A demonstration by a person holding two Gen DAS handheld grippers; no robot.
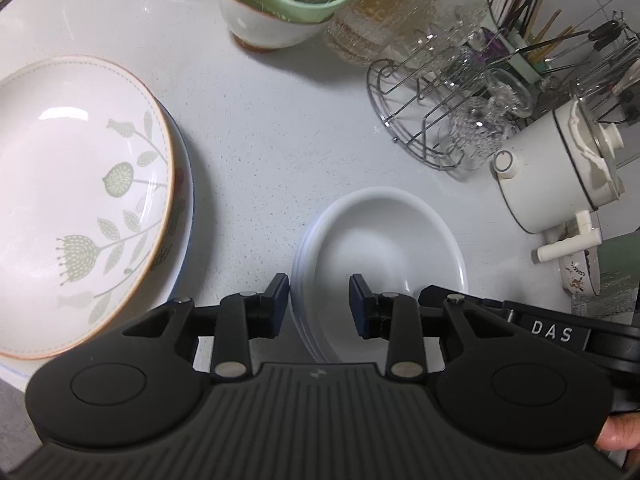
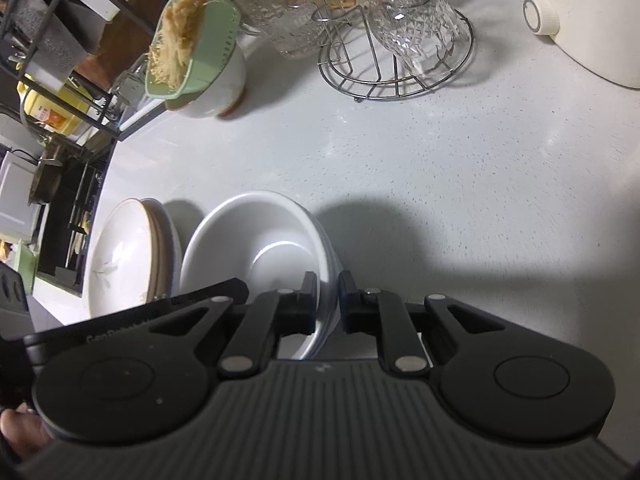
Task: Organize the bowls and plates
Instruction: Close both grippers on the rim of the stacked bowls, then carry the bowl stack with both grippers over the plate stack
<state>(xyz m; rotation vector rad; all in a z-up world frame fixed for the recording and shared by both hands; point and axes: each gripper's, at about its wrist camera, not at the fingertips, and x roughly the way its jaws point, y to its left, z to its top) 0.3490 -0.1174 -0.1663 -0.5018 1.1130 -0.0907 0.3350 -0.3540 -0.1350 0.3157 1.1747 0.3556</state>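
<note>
A stack of white bowls (image 1: 384,248) was seen on the pale table (image 1: 260,132), in the front middle, with a stack of flowered plates (image 1: 80,184) lying well to one side of it and apart from it. Both tongs were brought to this white stack from opposite sides. The right tongs (image 2: 329,304) were closed almost fully on the near rim of the stack, with the rim edges pinched between the two pads, so a grip was judged to be made there. The left tongs (image 1: 319,300) were narrowed around the opposite rim, which was placed between the pads; whether the pads already pressed on the rim could not be told, since a gap was visible beside the inner pad. The step in hand was judged to be the two-sided grasp of the bowls, before any lifting. For the next move, a firm closing of the left tongs would be needed, and then an even raising on both sides, so that the stack is not tilted and the bowls do not slide. Care would also be called for near the wire rack with glasses (image 1: 448,108) and the white pot (image 1: 560,168) standing behind.
</note>
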